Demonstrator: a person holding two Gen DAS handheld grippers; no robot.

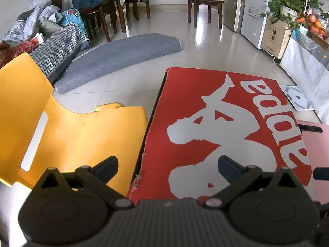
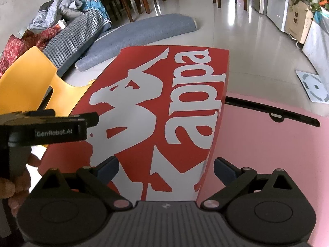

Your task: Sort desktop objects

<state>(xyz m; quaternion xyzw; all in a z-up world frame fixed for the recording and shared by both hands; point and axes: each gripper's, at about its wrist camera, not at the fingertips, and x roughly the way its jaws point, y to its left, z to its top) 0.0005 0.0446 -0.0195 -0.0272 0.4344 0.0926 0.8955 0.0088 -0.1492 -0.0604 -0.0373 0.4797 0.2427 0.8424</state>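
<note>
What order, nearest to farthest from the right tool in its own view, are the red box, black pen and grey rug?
From the right tool:
1. Red box, directly below, extending ahead.
2. Black pen, ahead right, on the pink surface.
3. Grey rug, on the floor beyond.

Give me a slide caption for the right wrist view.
Open right gripper hovers over the red shoebox lid on the pink table; left gripper alongside.

- One red shoebox (image 2: 156, 107), its lid printed with a white logo; everything below is placed from it.
- One yellow plastic chair (image 1: 67, 135), just left of the box.
- One pink surface (image 2: 267, 154), touching the box's right side.
- One black pen (image 2: 271, 110), on the pink surface right of the box.
- One grey rug (image 1: 123, 55), on the floor beyond the box.
- One white floor scale (image 2: 314, 86), well right of the box.
- Two grippers: the left gripper (image 1: 167, 165) and the right gripper (image 2: 166, 167), both near the box's close end.
</note>
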